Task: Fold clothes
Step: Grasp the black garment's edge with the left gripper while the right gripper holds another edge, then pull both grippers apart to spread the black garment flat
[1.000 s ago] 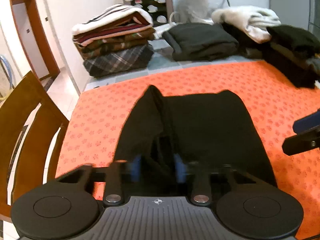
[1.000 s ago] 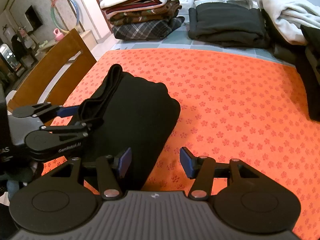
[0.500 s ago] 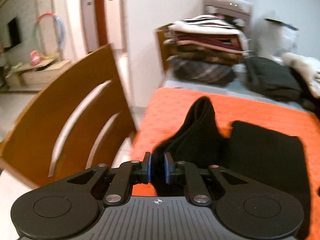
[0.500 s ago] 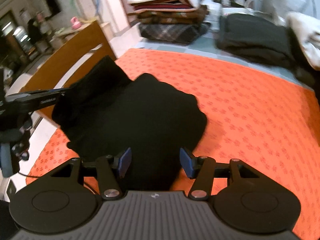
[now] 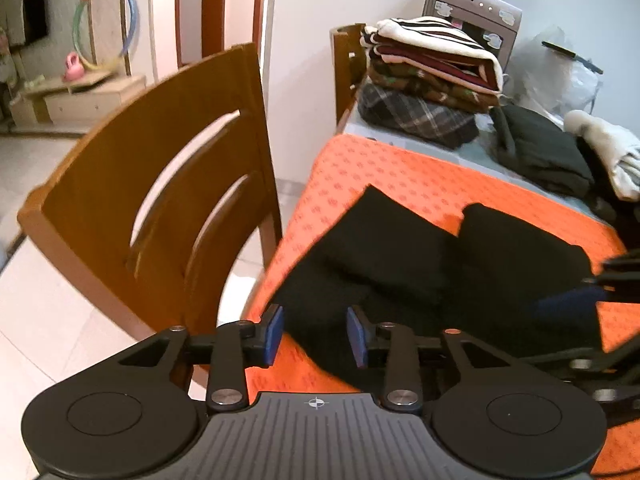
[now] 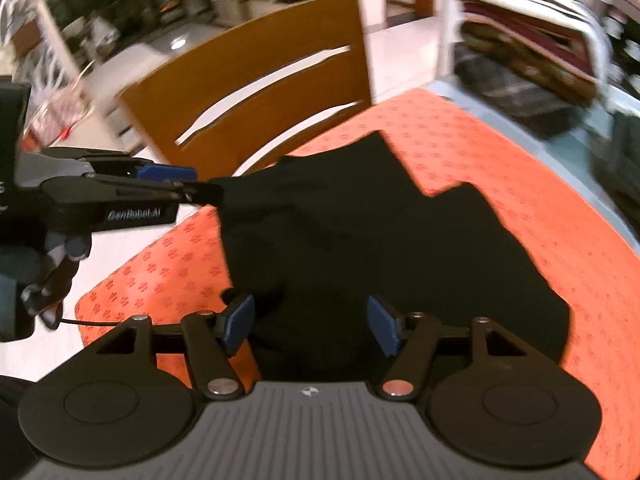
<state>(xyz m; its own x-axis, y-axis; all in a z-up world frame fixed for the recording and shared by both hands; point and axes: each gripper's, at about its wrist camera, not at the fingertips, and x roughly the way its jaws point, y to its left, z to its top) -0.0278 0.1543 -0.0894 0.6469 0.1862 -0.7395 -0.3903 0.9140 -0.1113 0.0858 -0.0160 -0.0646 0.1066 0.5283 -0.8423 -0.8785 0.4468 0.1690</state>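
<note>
A black garment [image 5: 440,264] lies partly folded on the orange patterned table cover [image 5: 400,176], near the cover's corner beside a chair. My left gripper [image 5: 315,335] is open at the garment's near edge, and black cloth shows between its blue pads. In the right wrist view the left gripper [image 6: 176,184] reaches in from the left, its tip at a corner of the garment [image 6: 360,232]. My right gripper [image 6: 312,322] is open low over the garment's near part, gripping nothing. The left wrist view catches the right gripper [image 5: 592,288] at its right edge.
A wooden chair [image 5: 160,200] stands close against the table's corner. At the far end of the table are a stack of folded clothes [image 5: 432,76], a dark folded garment [image 5: 540,152] and a white garment [image 5: 608,148]. The orange cover [image 6: 480,140] ends just beyond the garment.
My left gripper was shut on a raised fold of the black garment half a second ago and is now open. The fold has dropped flat. Both views have swung towards the chair.
</note>
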